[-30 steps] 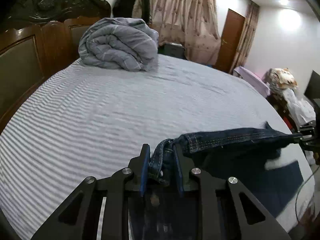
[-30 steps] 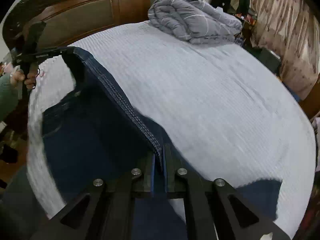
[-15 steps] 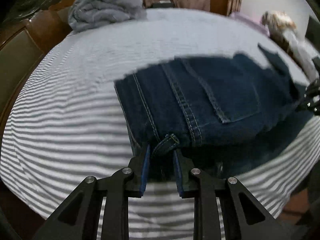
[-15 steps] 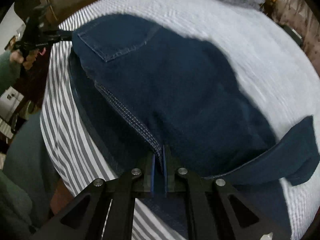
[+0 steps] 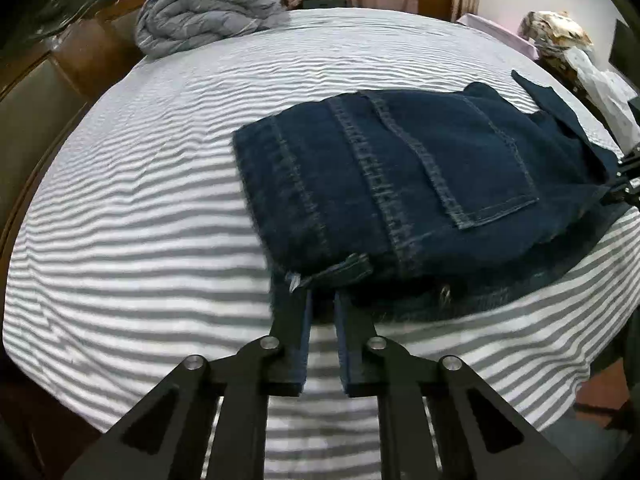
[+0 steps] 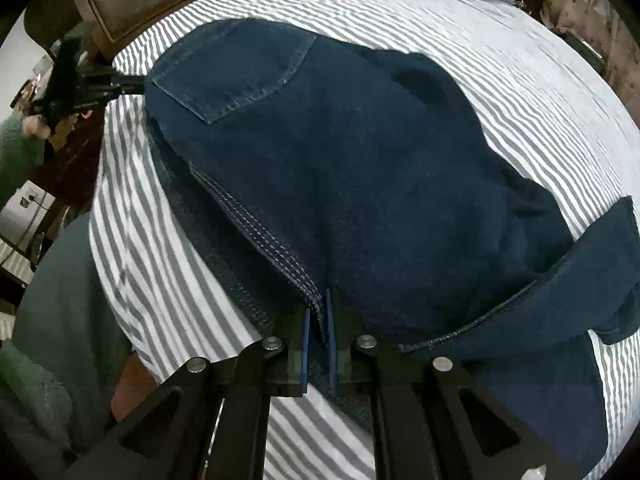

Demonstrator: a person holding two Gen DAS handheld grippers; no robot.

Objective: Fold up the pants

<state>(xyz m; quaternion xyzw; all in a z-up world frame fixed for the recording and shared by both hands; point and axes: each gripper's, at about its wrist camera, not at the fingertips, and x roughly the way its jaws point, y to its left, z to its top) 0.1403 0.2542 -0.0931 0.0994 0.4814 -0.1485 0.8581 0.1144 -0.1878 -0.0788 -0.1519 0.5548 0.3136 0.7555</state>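
Dark blue jeans (image 5: 404,184) lie folded over on the striped bed, back pocket up; they also fill the right wrist view (image 6: 360,168). My left gripper (image 5: 323,300) sits just behind the waistband corner, jaws slightly apart with bare sheet between them, holding nothing. My right gripper (image 6: 318,312) has its jaws slightly apart with the stitched seam edge of the jeans lying between them. The left gripper also shows at the far left of the right wrist view (image 6: 80,80), the right gripper at the far right edge of the left wrist view (image 5: 626,184).
The grey-and-white striped bed sheet (image 5: 140,208) spreads all around. A rolled grey duvet (image 5: 208,4) lies by the wooden headboard (image 5: 48,76). A cluttered stand with bags (image 5: 568,48) is off the far right. My green-sleeved arm (image 6: 36,360) is at lower left.
The jeans were lifted and stretched between both grippers, then laid folded on the bed. My left gripper has let go of the waistband and drawn back; the right jaws have loosened on the seam.
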